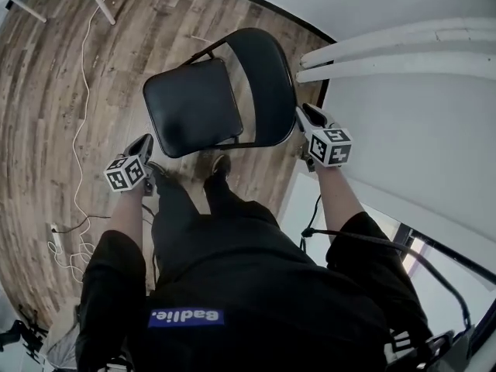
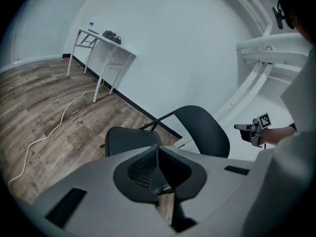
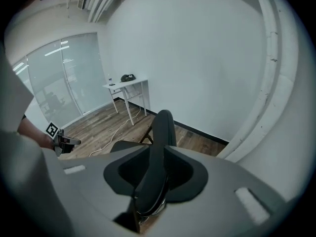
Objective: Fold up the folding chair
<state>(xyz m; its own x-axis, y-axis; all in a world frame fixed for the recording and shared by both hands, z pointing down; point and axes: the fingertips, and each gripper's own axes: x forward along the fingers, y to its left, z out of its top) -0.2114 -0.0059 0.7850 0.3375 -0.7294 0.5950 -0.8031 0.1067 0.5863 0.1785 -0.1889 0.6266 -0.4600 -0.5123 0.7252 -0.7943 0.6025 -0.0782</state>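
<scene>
A black folding chair stands unfolded on the wood floor, its seat in front of my feet and its backrest toward the wall. My left gripper hangs beside the seat's left front corner, apart from it, jaws shut on nothing. In the left gripper view the left gripper points at the seat and backrest. My right gripper sits at the backrest's right edge. In the right gripper view the backrest runs edge-on through the slightly parted jaws of the right gripper; no pad presses on it.
A white wall and white pipes stand close behind and right of the chair. A white cable trails over the floor at the left. A white table stands along the wall farther off. Glass panels lie beyond.
</scene>
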